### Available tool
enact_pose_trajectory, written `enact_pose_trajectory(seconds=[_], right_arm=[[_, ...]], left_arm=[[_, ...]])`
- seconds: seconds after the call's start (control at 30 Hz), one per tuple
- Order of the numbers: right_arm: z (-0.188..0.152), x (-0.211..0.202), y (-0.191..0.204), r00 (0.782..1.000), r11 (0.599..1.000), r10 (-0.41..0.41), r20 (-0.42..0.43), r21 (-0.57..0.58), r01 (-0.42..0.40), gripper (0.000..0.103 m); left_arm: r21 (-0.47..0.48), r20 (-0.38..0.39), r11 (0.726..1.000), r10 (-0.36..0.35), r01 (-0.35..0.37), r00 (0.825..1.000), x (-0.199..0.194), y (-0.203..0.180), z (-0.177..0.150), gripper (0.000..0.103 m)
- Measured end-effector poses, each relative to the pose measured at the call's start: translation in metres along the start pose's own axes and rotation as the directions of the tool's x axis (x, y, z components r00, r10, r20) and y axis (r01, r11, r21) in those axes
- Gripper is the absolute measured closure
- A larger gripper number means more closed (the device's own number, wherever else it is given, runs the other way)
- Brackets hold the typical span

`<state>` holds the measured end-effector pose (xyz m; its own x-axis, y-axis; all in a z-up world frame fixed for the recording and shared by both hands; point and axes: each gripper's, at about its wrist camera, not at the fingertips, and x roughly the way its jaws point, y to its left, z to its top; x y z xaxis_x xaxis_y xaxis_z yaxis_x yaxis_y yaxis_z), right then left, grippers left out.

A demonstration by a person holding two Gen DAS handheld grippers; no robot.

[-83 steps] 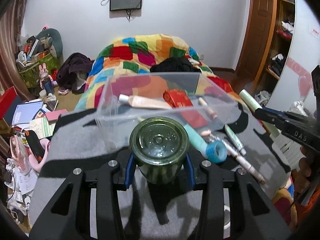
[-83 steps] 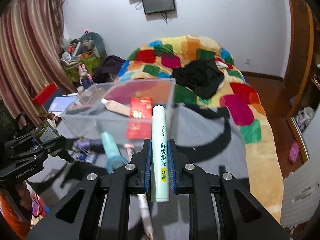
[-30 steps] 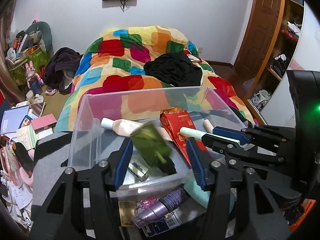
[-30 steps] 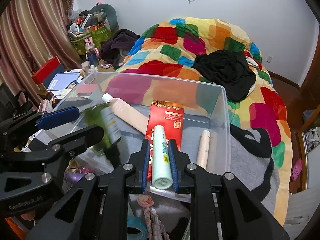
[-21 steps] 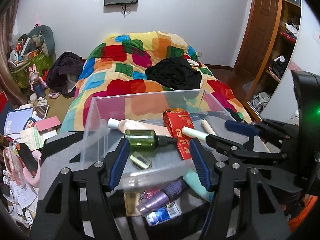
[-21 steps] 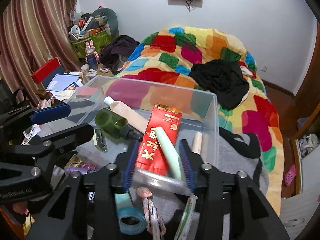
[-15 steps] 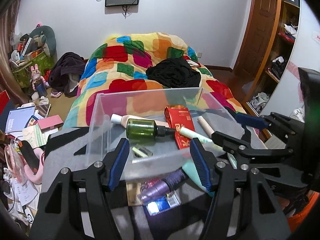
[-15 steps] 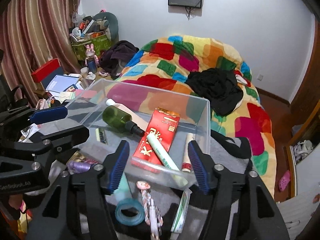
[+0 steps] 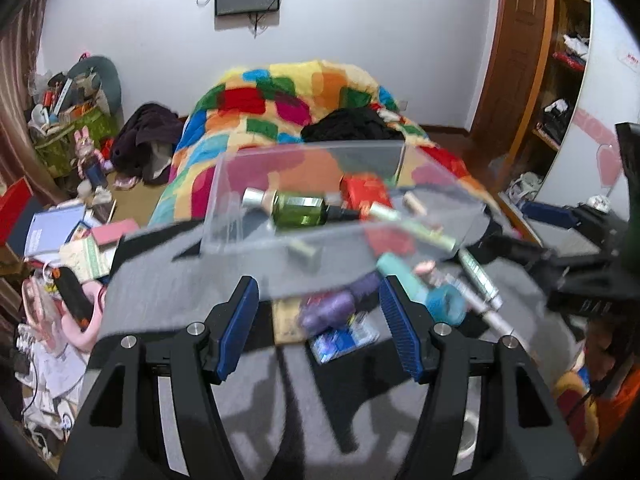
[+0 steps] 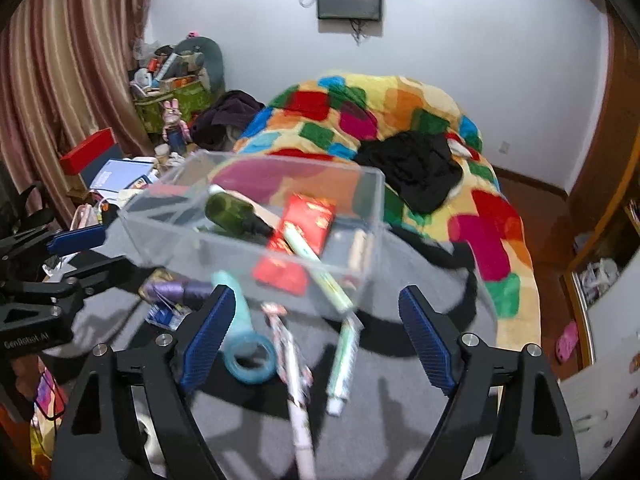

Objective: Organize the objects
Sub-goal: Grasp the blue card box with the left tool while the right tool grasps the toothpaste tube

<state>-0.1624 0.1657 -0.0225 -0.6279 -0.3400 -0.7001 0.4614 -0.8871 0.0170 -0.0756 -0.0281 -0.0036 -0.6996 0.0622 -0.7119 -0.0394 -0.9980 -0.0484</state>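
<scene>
A clear plastic bin (image 9: 240, 216) (image 10: 372, 240) stands on the grey cloth. In it lie a green bottle (image 9: 300, 210) (image 10: 230, 210), a pale green tube (image 9: 412, 226) (image 10: 316, 264), a red packet (image 10: 308, 220) and a beige tube. My left gripper (image 9: 318, 328) is open and empty, held back from the bin's near wall. My right gripper (image 10: 316, 330) is open and empty, also short of the bin. In front of the bin lie a purple bottle (image 9: 332, 308), a teal tape roll (image 10: 250, 356), a teal tube and pens (image 10: 296, 392).
A bed with a colourful patchwork blanket (image 10: 360, 120) and black clothes lies behind the bin. Clutter, books and boxes (image 9: 60, 232) fill the floor on the left. A wooden shelf (image 9: 560, 80) stands at the right.
Both grippers let go over the bin: the green bottle and the pale green tube now lie inside. Both grippers have opened and drawn back toward me from the bin.
</scene>
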Motion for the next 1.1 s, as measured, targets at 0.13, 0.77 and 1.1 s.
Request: enact_pose_trajectory(seconds=[0.13, 0.77, 1.1], right_arm=[[-0.017, 0.005, -0.025, 0.999, 0.997, -0.022, -0.043, 0.068, 0.025, 0.021], [-0.054, 0.045, -0.044, 0.980, 0.992, 0.049, -0.191, 0.125, -0.025, 0.046], [-0.056, 0.047, -0.039, 0.983, 0.993, 0.048, -0.178, 0.112, -0.028, 0.089]], left_arm=[[-0.042, -0.070, 0.999, -0.018, 0.015, 0.997, 0.013, 0.012, -0.018, 0.028], [-0.002, -0.243, 0.999, 0.047, -0.049, 0.969, 0.068, -0.021, -0.023, 0.027], [0.010, -0.170, 0.998, 0.057, -0.056, 0.984, 0.053, -0.026, -0.036, 0.053]])
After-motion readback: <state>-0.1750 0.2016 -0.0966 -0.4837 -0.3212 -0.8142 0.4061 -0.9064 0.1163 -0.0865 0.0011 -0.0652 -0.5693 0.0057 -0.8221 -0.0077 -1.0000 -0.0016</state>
